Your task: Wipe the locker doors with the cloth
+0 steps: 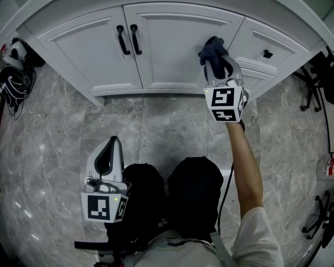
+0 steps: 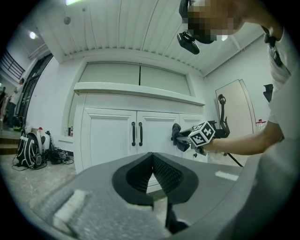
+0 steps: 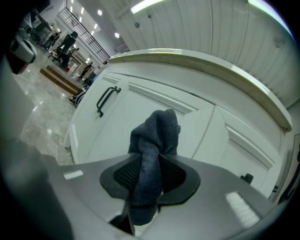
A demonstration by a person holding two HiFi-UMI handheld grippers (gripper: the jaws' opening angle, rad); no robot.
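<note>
Bright, even light from ceiling strips (image 3: pixel 149 5); strong fisheye bending, dark vignetted corners, close foreground softly blurred.

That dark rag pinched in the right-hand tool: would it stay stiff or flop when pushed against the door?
Probably floppy: the cloth bunches into soft folds beyond the right gripper and droops below its jaws. Likely light, since a narrow pinch holds it. Its fuzzy surface may drag on the white door rather than slide.
</note>
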